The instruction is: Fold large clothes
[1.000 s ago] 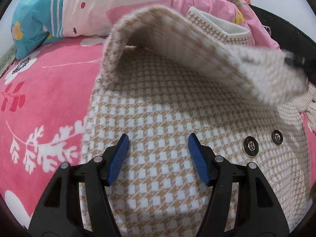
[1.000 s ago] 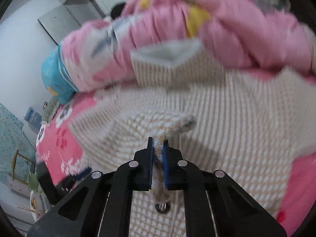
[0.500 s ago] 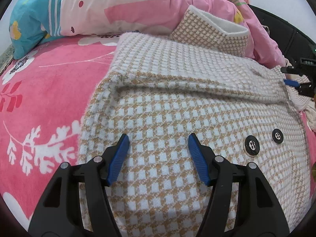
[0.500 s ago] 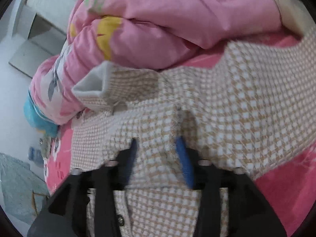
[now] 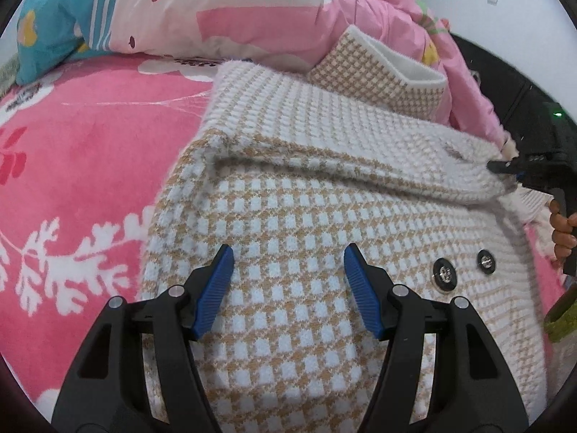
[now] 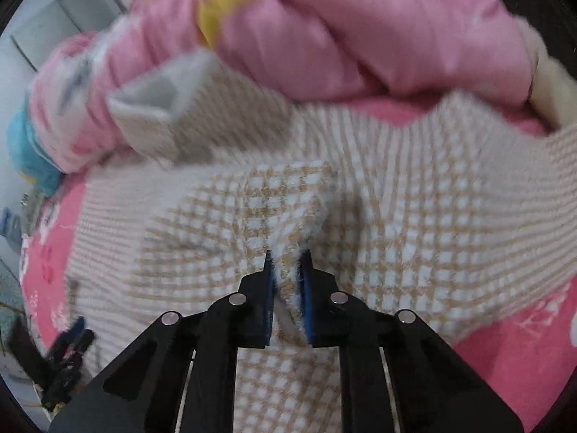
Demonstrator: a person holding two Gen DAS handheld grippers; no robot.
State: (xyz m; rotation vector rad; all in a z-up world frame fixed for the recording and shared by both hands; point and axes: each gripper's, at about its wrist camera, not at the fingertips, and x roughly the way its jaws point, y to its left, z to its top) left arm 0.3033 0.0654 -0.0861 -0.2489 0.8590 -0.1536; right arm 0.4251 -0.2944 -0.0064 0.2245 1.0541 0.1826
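Note:
A tan-and-white checked knit cardigan (image 5: pixel 288 223) lies on the pink bed, one sleeve (image 5: pixel 342 144) folded across its body. Two dark buttons (image 5: pixel 444 274) show near its right edge. My left gripper (image 5: pixel 288 281) is open and hovers just over the cardigan's lower body. My right gripper (image 6: pixel 287 270) is shut on a pinched fold of the cardigan (image 6: pixel 288 216); it also shows in the left wrist view (image 5: pixel 505 166) at the sleeve's end on the right.
A pink floral bedsheet (image 5: pixel 79 166) lies under everything. A bunched pink duvet (image 5: pixel 252 11) and a blue pillow (image 5: pixel 54 25) lie behind the cardigan. The right wrist view is blurred; the duvet (image 6: pixel 342 36) fills its top.
The sleeve, held raised a second ago, came down flat across the body. The right gripper opened half a second ago and is now shut on the knit again. The left gripper stayed put.

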